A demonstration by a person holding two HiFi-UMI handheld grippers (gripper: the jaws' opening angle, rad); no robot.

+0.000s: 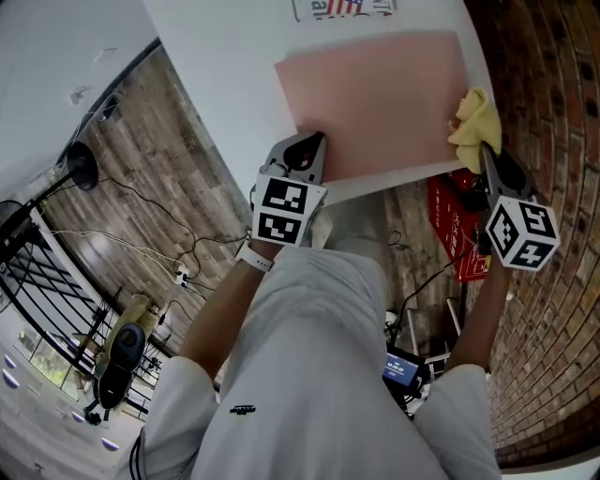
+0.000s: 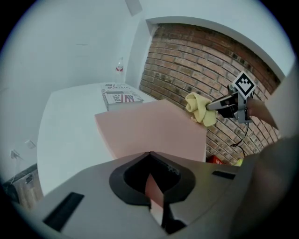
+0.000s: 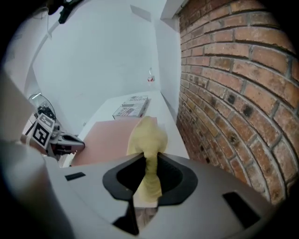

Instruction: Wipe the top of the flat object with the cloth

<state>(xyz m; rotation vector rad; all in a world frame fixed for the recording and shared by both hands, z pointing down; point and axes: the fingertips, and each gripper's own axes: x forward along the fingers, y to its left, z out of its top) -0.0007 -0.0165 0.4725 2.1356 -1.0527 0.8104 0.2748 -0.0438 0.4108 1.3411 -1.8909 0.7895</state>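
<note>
The right gripper (image 3: pixel 148 161) pinched the yellow cloth (image 3: pixel 147 135) at the three-o'clock edge of the pink sheet (image 1: pixel 375 98) on the white table (image 1: pixel 216 84), unwiped surface lying toward nine o'clock, while the left gripper (image 2: pixel 152 179) clamped its seven-o'clock corner.

A white printed cardboard box (image 2: pixel 120 96) lies on the white table (image 2: pixel 65 126) beside the red brick wall (image 3: pixel 233 70); thin cables (image 1: pixel 180 274) trail across the wood-plank floor (image 1: pixel 187 131).

Box (image 1: pixel 342 7) half beyond the top edge, print seemingly unreadable
</note>
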